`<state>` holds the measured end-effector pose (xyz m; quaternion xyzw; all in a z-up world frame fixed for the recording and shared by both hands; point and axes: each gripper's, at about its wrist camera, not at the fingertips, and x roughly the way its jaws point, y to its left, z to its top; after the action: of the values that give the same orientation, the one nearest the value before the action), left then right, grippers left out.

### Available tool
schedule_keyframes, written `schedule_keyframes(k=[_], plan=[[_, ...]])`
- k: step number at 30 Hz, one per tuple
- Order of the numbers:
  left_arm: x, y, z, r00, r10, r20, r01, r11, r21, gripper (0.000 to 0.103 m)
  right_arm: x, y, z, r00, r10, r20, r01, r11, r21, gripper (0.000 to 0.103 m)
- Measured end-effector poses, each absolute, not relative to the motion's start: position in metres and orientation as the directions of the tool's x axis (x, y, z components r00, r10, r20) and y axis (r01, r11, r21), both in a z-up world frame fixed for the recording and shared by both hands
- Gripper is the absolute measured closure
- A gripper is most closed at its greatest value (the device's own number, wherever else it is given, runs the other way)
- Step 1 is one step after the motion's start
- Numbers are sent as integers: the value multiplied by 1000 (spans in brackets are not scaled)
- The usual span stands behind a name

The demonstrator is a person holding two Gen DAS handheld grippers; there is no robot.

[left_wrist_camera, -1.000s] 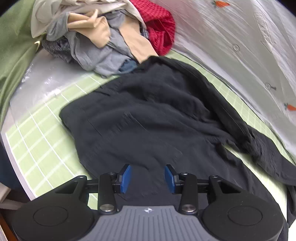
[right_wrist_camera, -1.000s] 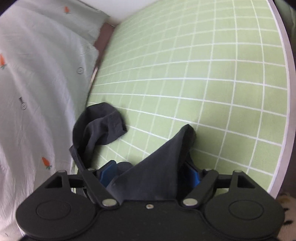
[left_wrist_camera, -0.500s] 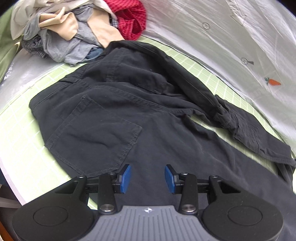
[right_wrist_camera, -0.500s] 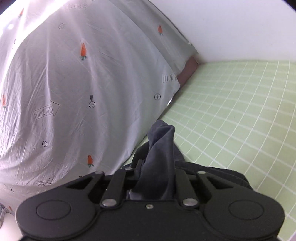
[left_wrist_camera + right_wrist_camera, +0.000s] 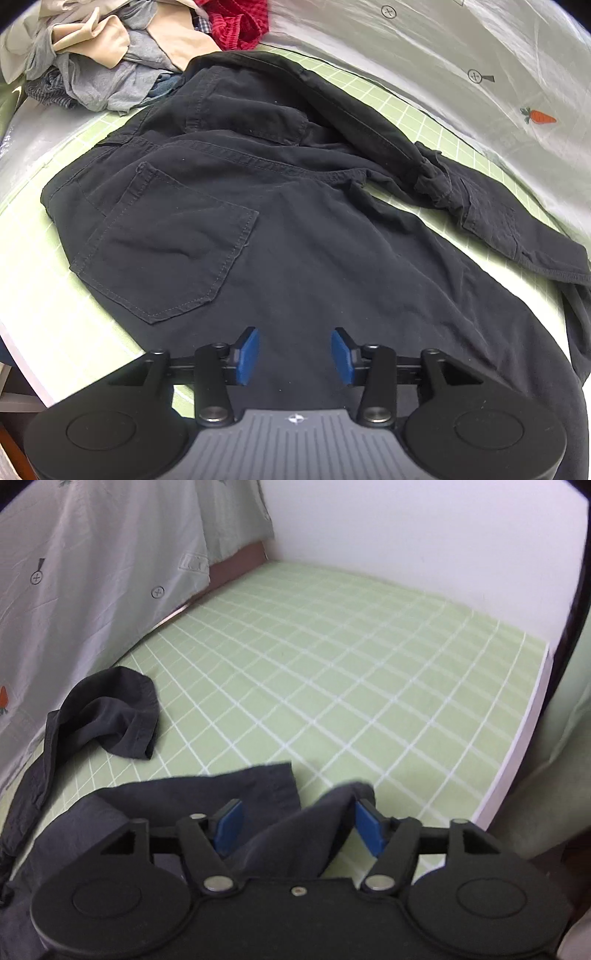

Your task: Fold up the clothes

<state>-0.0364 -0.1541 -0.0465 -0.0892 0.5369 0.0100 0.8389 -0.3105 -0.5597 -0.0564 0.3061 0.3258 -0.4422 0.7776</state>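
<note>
Opening, your left gripper (image 5: 294, 356) hangs over the black trousers (image 5: 280, 221) with its pads clear of the cloth. Your right gripper (image 5: 301, 825) is opening too, a fold of trouser leg (image 5: 295, 834) loose between its pads. The trousers lie spread on the green checked mat (image 5: 332, 686), clothes pile (image 5: 122, 55) at eleven o'clock, carrot-print sheet (image 5: 480, 66) at two.

A green grid-lined mat (image 5: 332, 686) covers the table, bordered by a carrot-print sheet (image 5: 480, 55) and a white wall (image 5: 424, 535).
</note>
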Motion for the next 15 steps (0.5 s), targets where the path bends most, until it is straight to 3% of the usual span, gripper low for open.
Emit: schedule_keyframes(k=[5,15], plan=[[-33,-164,-49,406,-82,-910,-80,989,-125,45,-279,-573,-58,413,-511,-754,836,540,92,25],[-4,-171,-54,392,-62,-918,-109,988,-114,42,-226,-603,-117,388,-334,-859,662,749,8,27]])
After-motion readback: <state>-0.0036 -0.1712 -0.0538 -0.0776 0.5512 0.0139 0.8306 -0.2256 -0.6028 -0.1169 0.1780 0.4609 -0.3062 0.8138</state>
